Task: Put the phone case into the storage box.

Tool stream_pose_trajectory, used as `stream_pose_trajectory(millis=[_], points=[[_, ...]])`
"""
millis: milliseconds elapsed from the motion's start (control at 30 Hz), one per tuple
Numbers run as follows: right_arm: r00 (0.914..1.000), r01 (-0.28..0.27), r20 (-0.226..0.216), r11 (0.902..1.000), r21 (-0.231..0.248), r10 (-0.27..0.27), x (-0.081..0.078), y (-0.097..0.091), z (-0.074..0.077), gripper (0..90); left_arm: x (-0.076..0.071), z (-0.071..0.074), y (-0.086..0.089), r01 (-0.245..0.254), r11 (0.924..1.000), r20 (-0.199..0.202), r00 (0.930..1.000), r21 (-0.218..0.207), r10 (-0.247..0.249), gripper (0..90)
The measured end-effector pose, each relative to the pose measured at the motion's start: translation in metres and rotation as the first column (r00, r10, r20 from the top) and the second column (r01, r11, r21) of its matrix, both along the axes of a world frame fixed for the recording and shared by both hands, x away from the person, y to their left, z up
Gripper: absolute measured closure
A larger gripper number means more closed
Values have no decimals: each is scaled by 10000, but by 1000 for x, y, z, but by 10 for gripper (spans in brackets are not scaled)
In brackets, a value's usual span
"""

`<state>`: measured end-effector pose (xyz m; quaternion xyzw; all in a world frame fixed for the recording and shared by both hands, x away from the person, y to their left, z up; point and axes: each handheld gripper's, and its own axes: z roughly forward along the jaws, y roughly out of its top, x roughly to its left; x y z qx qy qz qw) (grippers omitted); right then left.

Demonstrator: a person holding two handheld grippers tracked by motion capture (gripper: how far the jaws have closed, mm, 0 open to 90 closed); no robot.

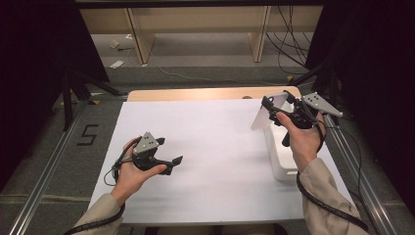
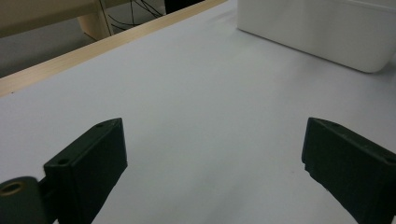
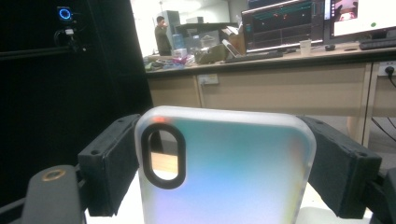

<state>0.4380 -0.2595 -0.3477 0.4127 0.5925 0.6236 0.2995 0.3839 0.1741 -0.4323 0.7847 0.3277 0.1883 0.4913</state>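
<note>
At right of frame, a translucent phone case [image 3: 224, 168] is clamped between the right gripper [image 1: 275, 108] jaws above a white box [image 1: 280, 156]. At lower left, the left gripper [image 1: 172, 164] is held wide open, empty.

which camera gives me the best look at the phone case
The right gripper view: the phone case is close up between the right gripper's jaws, camera cutout clear. The high view shows it small and tilted above the white box.

The white counter [image 1: 215, 147] is bare across its left and middle, so a gripper can pass freely there. Only the white box [image 1: 279, 156] at the right edge, under the right hand [image 1: 303, 142], blocks the way.
</note>
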Motion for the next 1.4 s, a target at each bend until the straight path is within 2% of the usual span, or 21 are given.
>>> stream_pose_trajectory(millis=[733, 1400], points=[[9989, 457, 65, 9990, 15, -457, 2, -12, 1, 185, 0, 0, 0, -28, 10000, -4, 10000, -28, 28, 58], [9972, 745, -50, 9972, -2, -745, 3, -21, 1, 185, 0, 0, 0, -31, 10000, 3, 10000, -22, 31, 58]])
